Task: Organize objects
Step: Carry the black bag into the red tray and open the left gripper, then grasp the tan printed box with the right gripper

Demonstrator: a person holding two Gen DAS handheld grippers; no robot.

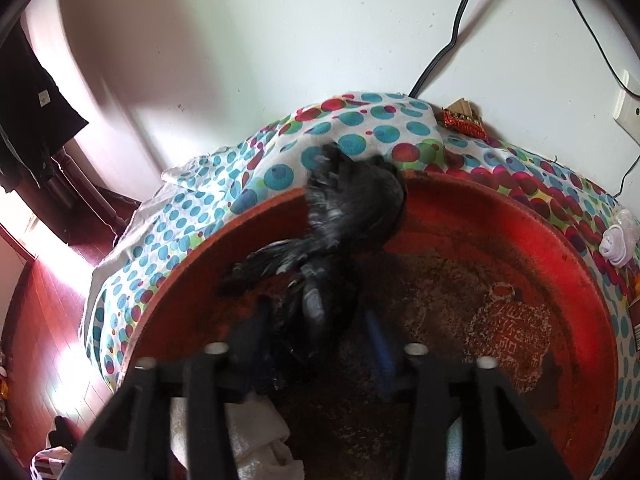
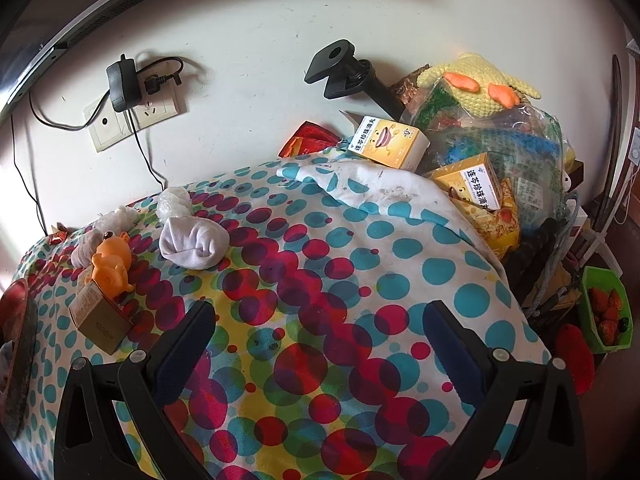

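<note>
Letting go of the black bundle inside the red tray, by the look of it: blurred, crumpled, slumped against the far side, top lapping over the rim onto the spotted cloth. Best done with the left gripper spread as now, pads clear of the tail lying between them, then lifting straight back to avoid snagging and dragging it out. Long axis running from between the fingers away toward the far rim, bulky end pointing at the room's wall, thin tail nearest the camera, one loose strand splayed leftward. Right gripper spread wide and empty, hanging over bare cloth; worth leaving parked there meanwhile.
</note>
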